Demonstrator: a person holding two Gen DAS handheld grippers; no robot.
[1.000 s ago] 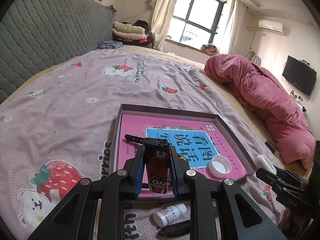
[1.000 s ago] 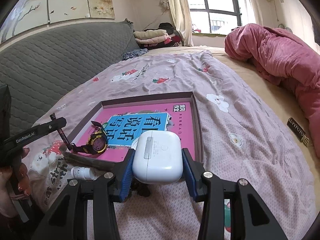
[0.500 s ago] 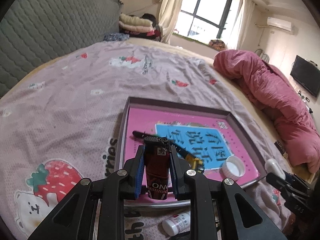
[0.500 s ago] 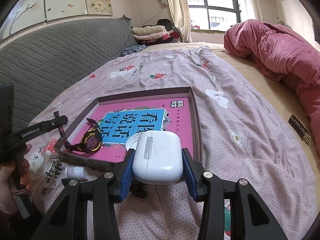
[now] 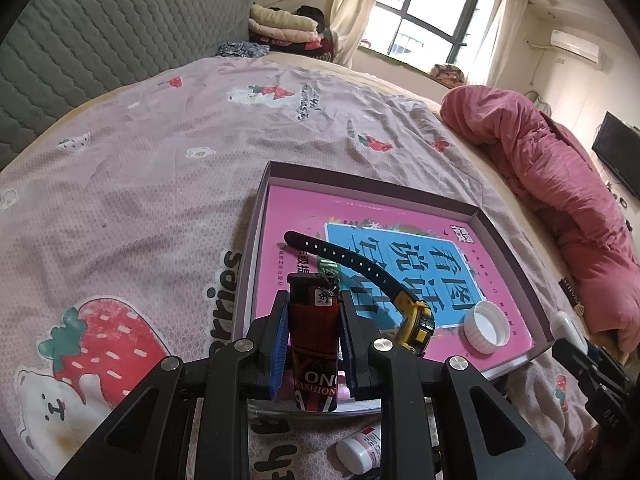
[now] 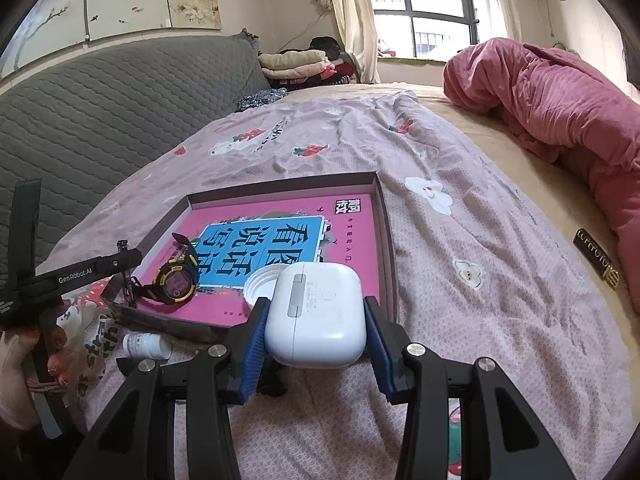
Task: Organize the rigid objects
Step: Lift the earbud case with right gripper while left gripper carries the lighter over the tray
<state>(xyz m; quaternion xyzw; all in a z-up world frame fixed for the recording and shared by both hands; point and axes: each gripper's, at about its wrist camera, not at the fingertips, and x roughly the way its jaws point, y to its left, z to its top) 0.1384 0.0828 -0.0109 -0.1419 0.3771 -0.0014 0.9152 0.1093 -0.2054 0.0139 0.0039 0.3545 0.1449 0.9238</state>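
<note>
left tool [image 5: 313, 344] lowered over shallow box [image 5: 256, 216] | pinches glossy lighter [image 5: 314, 344] | right tool [image 6: 316, 320] grips smooth white case [image 6: 316, 316]

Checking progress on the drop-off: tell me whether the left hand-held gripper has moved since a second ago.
Yes. The left hand-held gripper, shut on the lighter, has advanced toward and down over the tray's near rim.

We've got loads of open bed [image 5: 160, 184] left of the tray [image 5: 256, 240] and beyond it, nothing there. Inside the tray, the watch [image 5: 360, 268] and white cap [image 5: 486, 326] crowd the near half; the far pink part is free. A small bottle [image 5: 360, 450] sits just before the tray's near wall, and the pink duvet [image 6: 560, 92] blocks the right.
</note>
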